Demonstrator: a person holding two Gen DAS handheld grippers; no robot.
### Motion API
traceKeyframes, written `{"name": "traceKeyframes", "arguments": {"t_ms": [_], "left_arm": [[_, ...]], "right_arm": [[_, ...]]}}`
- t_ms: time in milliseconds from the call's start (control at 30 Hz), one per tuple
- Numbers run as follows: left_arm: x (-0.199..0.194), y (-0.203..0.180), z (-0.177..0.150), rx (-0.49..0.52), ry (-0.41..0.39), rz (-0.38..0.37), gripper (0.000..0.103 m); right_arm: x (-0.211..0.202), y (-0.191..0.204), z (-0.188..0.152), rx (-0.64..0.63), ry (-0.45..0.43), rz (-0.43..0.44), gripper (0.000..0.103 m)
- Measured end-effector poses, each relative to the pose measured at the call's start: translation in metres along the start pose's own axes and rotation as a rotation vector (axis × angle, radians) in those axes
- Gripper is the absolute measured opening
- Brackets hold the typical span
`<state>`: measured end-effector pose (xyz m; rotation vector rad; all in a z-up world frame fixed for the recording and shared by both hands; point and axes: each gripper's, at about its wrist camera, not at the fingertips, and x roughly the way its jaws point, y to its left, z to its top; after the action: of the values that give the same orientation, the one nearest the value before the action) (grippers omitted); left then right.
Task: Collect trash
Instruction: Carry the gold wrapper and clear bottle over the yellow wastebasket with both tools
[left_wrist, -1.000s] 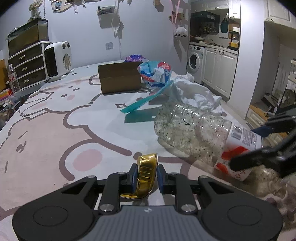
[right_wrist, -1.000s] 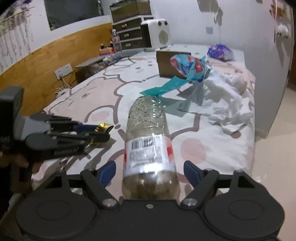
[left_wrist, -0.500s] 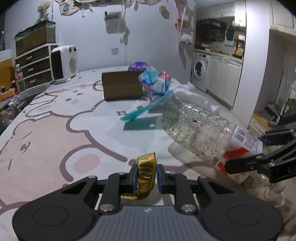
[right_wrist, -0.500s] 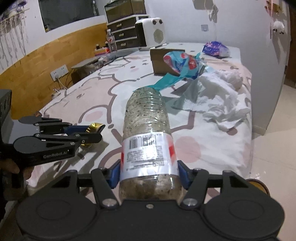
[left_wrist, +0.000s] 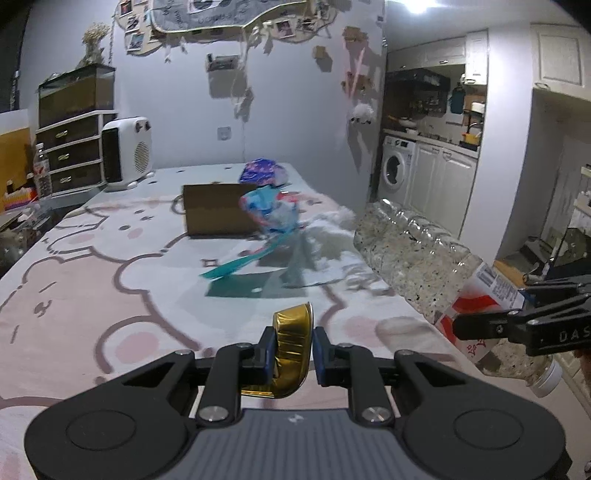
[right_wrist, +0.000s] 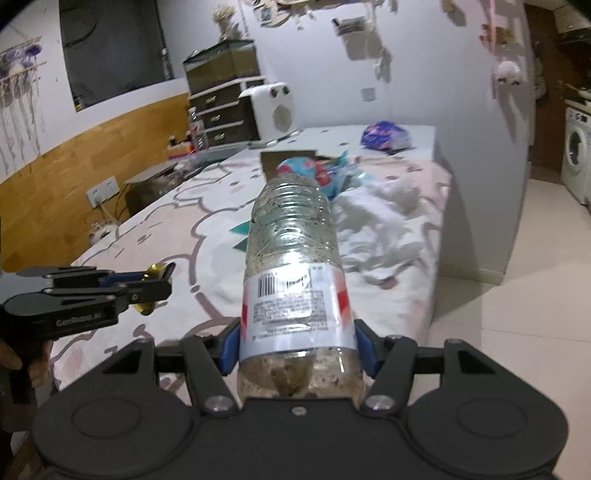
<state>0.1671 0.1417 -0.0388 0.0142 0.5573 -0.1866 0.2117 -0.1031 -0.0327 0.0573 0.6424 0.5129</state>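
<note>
My left gripper is shut on a crumpled gold foil wrapper and holds it above the pink cartoon bedspread. It also shows at the left of the right wrist view. My right gripper is shut on a clear plastic bottle with a white and red label, gripped at the label and lifted off the bed. The bottle also shows at the right of the left wrist view. More trash lies on the bed: a blue and red snack bag, a teal strip, white crumpled tissue.
A brown cardboard box sits mid-bed, with a purple bag behind it. A white heater and drawers stand at the far left. The bed's right edge drops to a tiled floor. A washing machine stands beyond.
My right gripper closed on the bottle and lifted it off the bed. My left gripper rose with the gold wrapper still held.
</note>
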Motion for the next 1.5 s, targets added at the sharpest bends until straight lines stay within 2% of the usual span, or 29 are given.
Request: {"name": "traceKeyframes", "arguments": {"t_ms": [500, 867, 1167, 1267, 1500], "left_arm": [[0.014, -0.103, 0.000, 0.036, -0.018, -0.117, 0.022], [0.050, -0.199, -0.007, 0.069, 0.019, -0.228, 0.022], [0.089, -0.269, -0.026, 0.056, 0.089, -0.304, 0.022], [0.106, -0.287, -0.031, 0.065, 0.107, -0.299, 0.022], [0.152, -0.307, -0.050, 0.016, 0.166, -0.290, 0.022]], "right_arm": [[-0.072, -0.083, -0.043, 0.097, -0.026, -0.141, 0.062], [-0.113, -0.160, -0.083, 0.190, -0.024, -0.242, 0.062], [-0.126, -0.212, -0.118, 0.263, 0.003, -0.301, 0.063], [-0.124, -0.229, -0.130, 0.290, 0.016, -0.319, 0.063], [-0.108, -0.264, -0.156, 0.361, 0.047, -0.349, 0.063]]}}
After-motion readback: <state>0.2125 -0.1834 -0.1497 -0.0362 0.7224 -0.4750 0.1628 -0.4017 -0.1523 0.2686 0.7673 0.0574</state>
